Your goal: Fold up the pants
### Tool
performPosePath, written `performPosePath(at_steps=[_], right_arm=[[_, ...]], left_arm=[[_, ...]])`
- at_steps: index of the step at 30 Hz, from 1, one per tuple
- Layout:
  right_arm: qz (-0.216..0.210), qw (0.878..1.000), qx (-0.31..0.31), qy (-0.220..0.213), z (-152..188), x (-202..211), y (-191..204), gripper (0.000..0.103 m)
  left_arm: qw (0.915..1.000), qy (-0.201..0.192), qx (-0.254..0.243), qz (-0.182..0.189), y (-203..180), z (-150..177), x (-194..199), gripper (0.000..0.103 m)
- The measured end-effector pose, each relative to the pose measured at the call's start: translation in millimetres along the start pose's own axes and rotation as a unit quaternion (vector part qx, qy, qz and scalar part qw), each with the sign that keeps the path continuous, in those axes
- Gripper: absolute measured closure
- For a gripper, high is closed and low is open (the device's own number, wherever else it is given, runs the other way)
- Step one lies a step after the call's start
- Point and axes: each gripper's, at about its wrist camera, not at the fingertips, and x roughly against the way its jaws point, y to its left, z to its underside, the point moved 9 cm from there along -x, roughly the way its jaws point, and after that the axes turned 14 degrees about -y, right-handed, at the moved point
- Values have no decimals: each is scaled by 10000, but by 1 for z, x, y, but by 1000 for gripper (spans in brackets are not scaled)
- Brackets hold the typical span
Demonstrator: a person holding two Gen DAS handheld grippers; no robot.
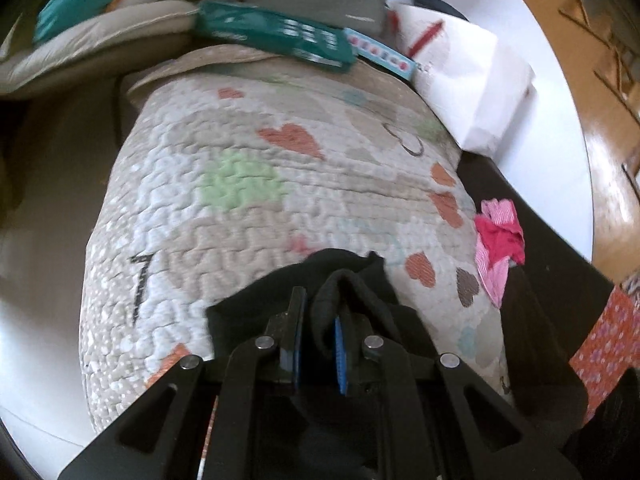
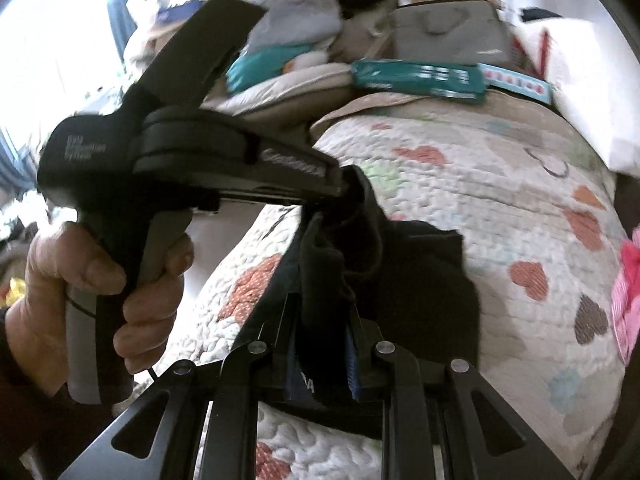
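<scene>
Left wrist view: left gripper [image 1: 320, 312] is pitched down toward a quilted cover [image 1: 248, 184]; its jaws are clamped tight on a bunched fold of the black pants [image 1: 352, 292].
Right wrist view: right gripper [image 2: 324, 320] is also angled downward; a thick fold of the pants [image 2: 420, 264] is pinched between its blue pads [image 2: 352, 364].
Left hand pose: the left hand [image 2: 100, 296] is seen wrapped around the grey handle of the left gripper, fingers curled on the trigger, a dark sleeve at the wrist.
Left gripper from outside: its tip [image 2: 344, 188] is seen buried in the pants, just beside the right gripper's bite.
Pants location: lifted at the gripped edge, the rest draped on the quilted cover, near its front end.
Pants count: one pair.
Grippers count: two, both gripping the same garment.
Hands count: one seen; the right hand is out of view.
Quilt: one, heart-patterned.
Pink garment [image 1: 498, 240]: one, lying at the quilt's right edge, apart from the pants.
Teal package [image 1: 276, 34]: one, at the far end of the quilt.
Image quality: blurred in both views.
</scene>
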Motion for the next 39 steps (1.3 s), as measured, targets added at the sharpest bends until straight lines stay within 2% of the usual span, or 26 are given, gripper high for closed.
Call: performPosePath(at_steps=[5, 11, 18, 20, 21, 24, 25, 27, 29, 31, 34, 39], right_arm=[[78, 9984, 556, 93, 7, -22, 24, 82], [318, 9908, 1317, 58, 21, -35, 46, 81], [554, 9762, 2098, -20, 30, -38, 62, 81], [610, 9718, 2276, -23, 32, -39, 66, 74], [616, 9698, 2360, -9, 34, -41, 69, 72], [531, 9649, 2573, 46, 41, -44, 81, 56], [432, 9637, 2635, 51, 44, -43, 87, 52], [356, 9604, 2762, 19, 47, -40, 94, 49], [220, 9557, 2934, -24, 51, -33, 101, 33], [112, 9534, 3014, -106, 52, -24, 105, 32], [17, 9519, 3055, -225, 49, -4, 100, 31], [70, 9687, 2458, -342, 23, 31, 55, 31]], left_arm=[[9994, -100, 330, -27, 23, -9, 4, 91], [9978, 21, 591, -314, 41, 0, 5, 91], [9945, 32, 895, -546, 57, 6, 9, 90], [9912, 157, 1069, -759, 69, 13, 6, 86], [9888, 241, 1152, -918, 76, 17, 6, 82], [9807, 465, 1448, -1227, 96, 28, 7, 68], [9782, 509, 1572, -1261, 101, 31, 8, 60], [9742, 550, 1812, -1227, 109, 34, 12, 56], [9713, 594, 2015, -1116, 112, 35, 14, 56], [9689, 592, 2131, -1108, 114, 36, 20, 56], [9704, 424, 2004, -1283, 116, 30, 37, 56], [9733, -130, 1811, -1408, 110, 14, 64, 56]])
